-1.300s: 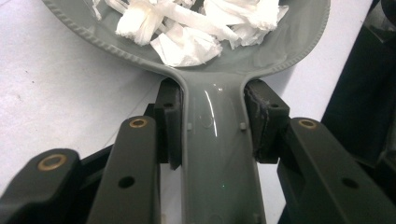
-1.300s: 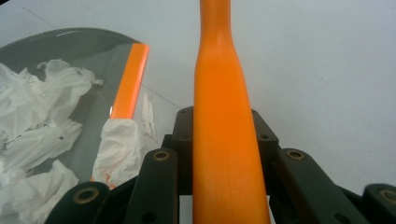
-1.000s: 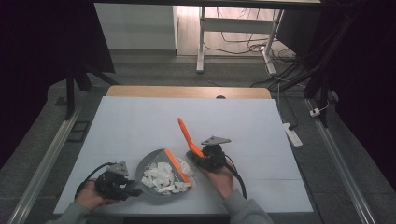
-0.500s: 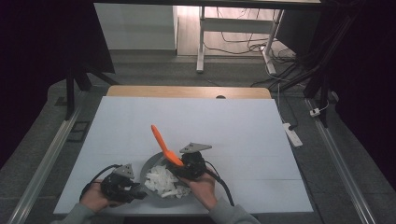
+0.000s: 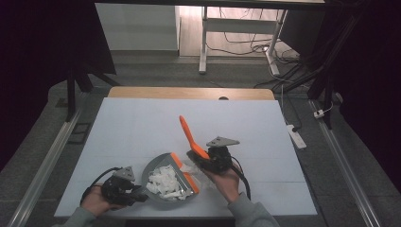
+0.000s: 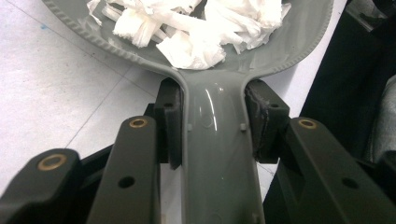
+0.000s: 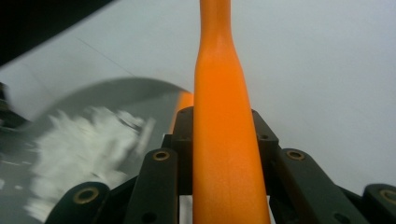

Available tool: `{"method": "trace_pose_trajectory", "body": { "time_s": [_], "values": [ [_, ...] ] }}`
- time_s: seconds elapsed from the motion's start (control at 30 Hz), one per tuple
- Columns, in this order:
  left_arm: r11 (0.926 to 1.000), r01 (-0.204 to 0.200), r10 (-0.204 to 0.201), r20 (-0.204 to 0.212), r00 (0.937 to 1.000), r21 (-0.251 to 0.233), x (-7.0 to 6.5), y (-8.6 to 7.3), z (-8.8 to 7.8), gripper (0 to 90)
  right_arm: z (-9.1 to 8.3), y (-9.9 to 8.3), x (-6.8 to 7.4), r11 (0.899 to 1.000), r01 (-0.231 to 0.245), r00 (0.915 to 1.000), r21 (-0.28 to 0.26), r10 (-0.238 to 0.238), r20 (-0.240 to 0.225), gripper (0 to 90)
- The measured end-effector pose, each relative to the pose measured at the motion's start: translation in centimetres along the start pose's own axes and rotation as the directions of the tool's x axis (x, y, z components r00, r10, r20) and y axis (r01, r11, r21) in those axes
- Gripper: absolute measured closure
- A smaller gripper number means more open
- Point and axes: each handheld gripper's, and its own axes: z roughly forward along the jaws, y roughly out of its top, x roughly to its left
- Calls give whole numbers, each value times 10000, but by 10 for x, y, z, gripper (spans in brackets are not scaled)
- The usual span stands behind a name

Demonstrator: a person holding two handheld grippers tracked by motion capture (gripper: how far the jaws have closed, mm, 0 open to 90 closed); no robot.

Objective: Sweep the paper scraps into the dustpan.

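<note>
Dustpan [image 5: 166,182] is lying at the table's [image 5: 142,123] near edge, holding white scraps [image 5: 163,182]; left gripper [image 5: 137,193] is clamping its grey handle; right gripper [image 5: 201,158] is gripping the orange brush [image 5: 189,135] just beside the pan's lip.

Right gripper [image 5: 196,158] swung right, orange brush [image 5: 189,135] off dustpan [image 5: 156,170], paper scraps [image 5: 165,182] gathered
</note>
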Motion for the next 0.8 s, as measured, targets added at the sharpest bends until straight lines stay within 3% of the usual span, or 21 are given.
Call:
{"method": "trace_pose_trajectory", "body": {
  "time_s": [0.23, 0.37, 0.47, 0.67, 0.8],
  "values": [
    [9999, -104, 104, 1, 9999, 127, -6, 0, 2, 615, -3, -12, -26, 9988, -423, 9938, 247, 395, 1038, 704],
    [9997, -206, 205, 38, 9998, 151, -9, 2, 4, 615, -7, -23, -30, 9952, -941, 9891, 277, 903, 1161, 705],
    [9993, -292, 290, 95, 9995, 212, -12, 4, 7, 615, -7, -26, -18, 9956, -922, 9887, 184, 893, 1204, 704],
    [9980, -537, 531, 196, 9984, 334, -22, 10, 14, 615, 13, -23, 17, 9972, -716, 9966, 205, 707, 412, 704],
    [9986, -438, 432, 204, 9989, 291, -22, 10, 15, 615, 21, -17, 39, 9992, -399, 9992, 49, 399, -73, 704]
  ]
}}
